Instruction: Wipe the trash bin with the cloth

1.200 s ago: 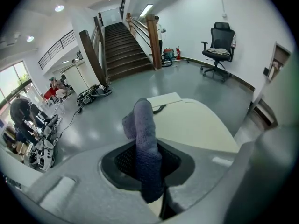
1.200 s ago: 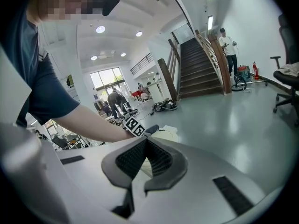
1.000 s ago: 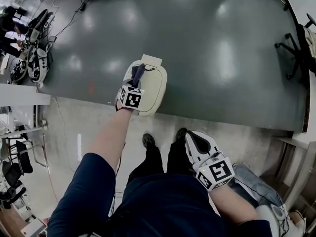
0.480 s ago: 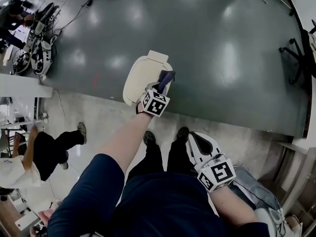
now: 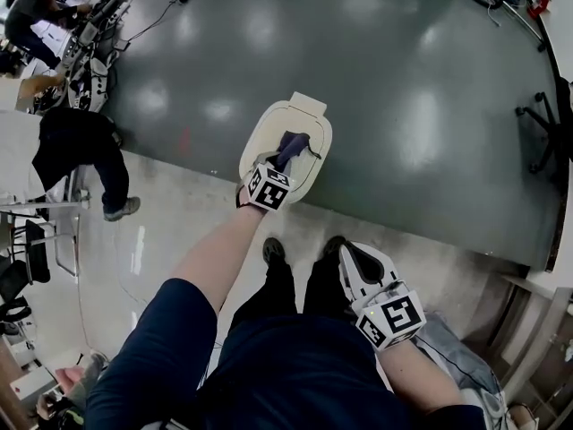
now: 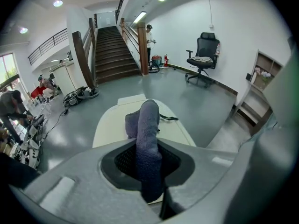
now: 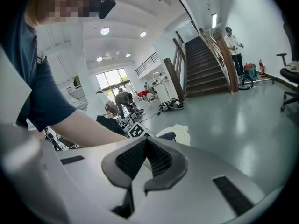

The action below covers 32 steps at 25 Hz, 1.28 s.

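Note:
The cream trash bin (image 5: 309,124) stands on the floor in front of my feet, seen from above with its lid closed. My left gripper (image 5: 283,159) is shut on a dark blue cloth (image 5: 292,145), which presses on the middle of the lid. In the left gripper view the cloth (image 6: 147,139) sticks up between the jaws, over the bin lid (image 6: 110,125). My right gripper (image 5: 354,253) hangs low by my right leg, shut with nothing in it. The right gripper view shows its jaws (image 7: 145,157) closed, and the bin (image 7: 183,135) beyond.
A person in dark clothes (image 5: 76,146) stands at the left by equipment on the floor (image 5: 89,38). An office chair (image 5: 548,106) is at the right edge. My shoes (image 5: 272,252) are just short of the bin. Stairs (image 6: 110,48) rise behind it.
The left gripper swept the cloth from the lid's left side to its right edge, then back to the middle. A person has walked in at the left. The right gripper has stayed put.

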Tool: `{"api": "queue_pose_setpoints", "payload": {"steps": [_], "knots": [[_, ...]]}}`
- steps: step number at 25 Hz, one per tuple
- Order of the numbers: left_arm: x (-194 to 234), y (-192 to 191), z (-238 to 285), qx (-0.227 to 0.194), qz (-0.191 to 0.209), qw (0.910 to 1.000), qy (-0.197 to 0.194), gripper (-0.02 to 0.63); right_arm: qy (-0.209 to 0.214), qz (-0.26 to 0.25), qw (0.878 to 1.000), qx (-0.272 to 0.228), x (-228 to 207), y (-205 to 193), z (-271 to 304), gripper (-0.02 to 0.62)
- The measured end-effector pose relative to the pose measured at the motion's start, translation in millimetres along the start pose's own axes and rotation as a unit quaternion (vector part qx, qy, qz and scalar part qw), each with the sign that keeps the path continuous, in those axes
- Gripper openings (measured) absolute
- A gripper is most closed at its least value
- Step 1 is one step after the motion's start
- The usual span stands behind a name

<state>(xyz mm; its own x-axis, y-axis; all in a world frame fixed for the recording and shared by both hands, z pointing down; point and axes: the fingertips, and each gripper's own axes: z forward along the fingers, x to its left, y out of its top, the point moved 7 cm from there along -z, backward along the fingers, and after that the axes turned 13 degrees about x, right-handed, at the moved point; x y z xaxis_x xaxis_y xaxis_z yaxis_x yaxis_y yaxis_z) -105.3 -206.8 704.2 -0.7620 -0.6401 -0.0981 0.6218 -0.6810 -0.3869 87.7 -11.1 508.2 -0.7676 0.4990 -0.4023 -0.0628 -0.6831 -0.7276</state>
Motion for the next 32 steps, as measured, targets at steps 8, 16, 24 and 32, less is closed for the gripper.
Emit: {"api": "queue_pose_setpoints", "payload": {"steps": [8, 16, 24, 32], "knots": [[67.9, -43.3, -8.0, 0.028, -0.041, 0.9973, 0.055, 0.052, 0.006, 0.004, 1.000, 0.010, 5.8, -7.8, 6.4, 0.005], [62.8, -67.6, -14.0, 0.037, -0.077, 0.9947, 0.056, 0.052, 0.007, 0.004, 1.000, 0.010, 6.0, -5.3, 4.0, 0.005], [-6.0, -72.2, -21.1, 0.036, -0.073, 0.9965, 0.015, 0.052, 0.019, -0.008, 1.000, -0.003, 6.5, 7.8, -7.8, 0.005], [-80.3, -61.8, -24.4, 0.047, -0.033, 0.9970, -0.051, 0.052, 0.009, -0.004, 1.000, -0.006, -5.9, 11.6, -34.0, 0.005]]}}
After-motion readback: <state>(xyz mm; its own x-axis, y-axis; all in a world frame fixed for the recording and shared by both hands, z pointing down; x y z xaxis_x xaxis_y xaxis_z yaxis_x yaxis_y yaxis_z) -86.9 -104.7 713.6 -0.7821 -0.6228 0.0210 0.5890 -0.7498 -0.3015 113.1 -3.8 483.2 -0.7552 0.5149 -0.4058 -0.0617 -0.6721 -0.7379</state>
